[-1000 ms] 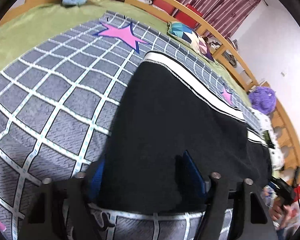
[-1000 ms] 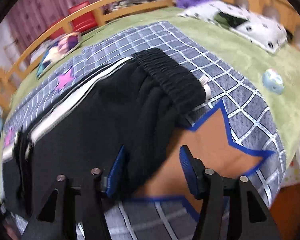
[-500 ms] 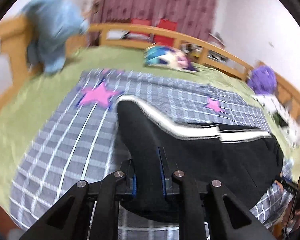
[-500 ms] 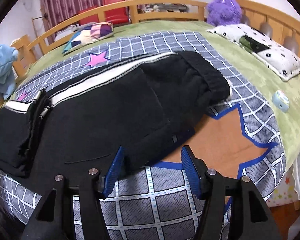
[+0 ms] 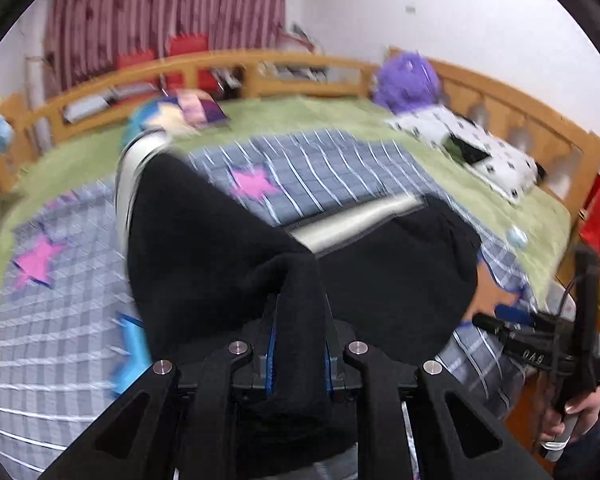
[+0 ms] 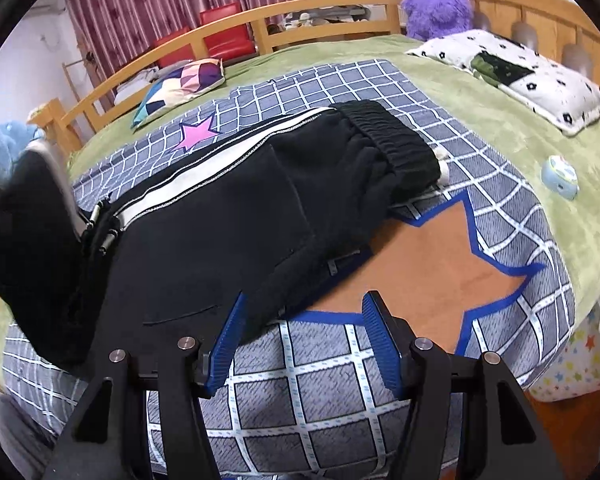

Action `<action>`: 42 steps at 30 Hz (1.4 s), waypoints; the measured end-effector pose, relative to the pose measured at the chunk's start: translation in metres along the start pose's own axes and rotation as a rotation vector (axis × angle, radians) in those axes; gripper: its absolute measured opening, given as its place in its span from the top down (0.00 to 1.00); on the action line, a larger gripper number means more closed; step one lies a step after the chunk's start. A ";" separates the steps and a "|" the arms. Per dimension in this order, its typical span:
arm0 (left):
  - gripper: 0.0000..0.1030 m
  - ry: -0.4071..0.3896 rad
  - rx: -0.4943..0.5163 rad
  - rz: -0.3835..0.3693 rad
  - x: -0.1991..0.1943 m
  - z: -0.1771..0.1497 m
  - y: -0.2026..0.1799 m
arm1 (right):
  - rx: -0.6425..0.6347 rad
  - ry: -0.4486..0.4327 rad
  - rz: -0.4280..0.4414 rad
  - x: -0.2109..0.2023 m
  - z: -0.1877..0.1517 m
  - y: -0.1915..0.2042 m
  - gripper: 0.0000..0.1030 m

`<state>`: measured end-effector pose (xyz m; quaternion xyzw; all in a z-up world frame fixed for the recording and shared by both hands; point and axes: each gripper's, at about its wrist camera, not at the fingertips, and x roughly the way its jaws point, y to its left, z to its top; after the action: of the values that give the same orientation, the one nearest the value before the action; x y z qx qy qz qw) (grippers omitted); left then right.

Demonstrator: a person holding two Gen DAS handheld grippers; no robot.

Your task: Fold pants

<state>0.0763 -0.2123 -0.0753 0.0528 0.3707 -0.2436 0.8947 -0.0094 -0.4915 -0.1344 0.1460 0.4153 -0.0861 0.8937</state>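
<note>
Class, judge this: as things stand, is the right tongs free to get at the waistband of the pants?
Probably yes. The right tongs stand open and empty, and the waistband lies uncovered on the blanket beyond them, with nothing in between.

Right gripper (image 6: 304, 342) over bed edge, jaws apart, nothing pinched.
Black track pants (image 6: 228, 216) lie ahead-left of the jaws on the grid blanket (image 6: 332, 384); left blue pad overlaps the hem, orange star (image 6: 440, 268) ahead-right.
</note>
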 end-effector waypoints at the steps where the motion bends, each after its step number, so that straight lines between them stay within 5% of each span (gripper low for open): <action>1: 0.85 0.024 -0.013 -0.027 0.011 -0.006 0.000 | 0.006 0.003 0.007 0.000 -0.001 -0.001 0.43; 6: 0.69 0.104 -0.103 -0.209 0.018 -0.021 0.017 | -0.005 0.023 0.070 0.005 0.000 0.008 0.43; 12: 0.36 0.011 -0.113 -0.252 -0.033 -0.028 0.045 | 0.012 0.014 0.258 0.015 0.020 0.041 0.43; 15: 0.28 0.000 -0.153 -0.129 -0.048 -0.039 0.065 | 0.052 0.017 0.396 0.025 0.033 0.063 0.43; 18: 0.28 0.016 -0.231 -0.118 -0.052 -0.055 0.094 | 0.113 0.028 0.526 0.036 0.044 0.086 0.37; 22: 0.28 0.038 -0.348 -0.092 -0.050 -0.069 0.127 | 0.068 0.109 0.495 0.070 0.048 0.121 0.35; 23: 0.28 0.041 -0.362 -0.081 -0.050 -0.070 0.131 | 0.063 0.155 0.497 0.083 0.045 0.128 0.41; 24: 0.28 0.041 -0.368 -0.071 -0.049 -0.071 0.133 | 0.062 0.197 0.509 0.094 0.043 0.133 0.75; 25: 0.28 0.040 -0.372 -0.061 -0.049 -0.072 0.136 | 0.051 0.236 0.544 0.101 0.039 0.138 0.89; 26: 0.28 0.040 -0.374 -0.054 -0.049 -0.072 0.137 | 0.018 0.239 0.558 0.101 0.040 0.141 0.90; 31: 0.28 0.048 -0.353 -0.048 -0.043 -0.065 0.135 | -0.038 0.048 0.511 0.054 0.083 0.108 0.91; 34: 0.28 0.056 -0.342 -0.070 -0.034 -0.061 0.129 | -0.064 -0.039 0.374 0.028 0.119 0.064 0.91; 42: 0.28 0.094 -0.249 -0.164 0.003 -0.043 0.084 | -0.144 0.002 -0.014 0.051 0.150 -0.043 0.91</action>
<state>0.0907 -0.1280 -0.1153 -0.0778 0.4426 -0.2654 0.8530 0.1194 -0.5839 -0.0897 0.0786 0.4224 -0.0623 0.9008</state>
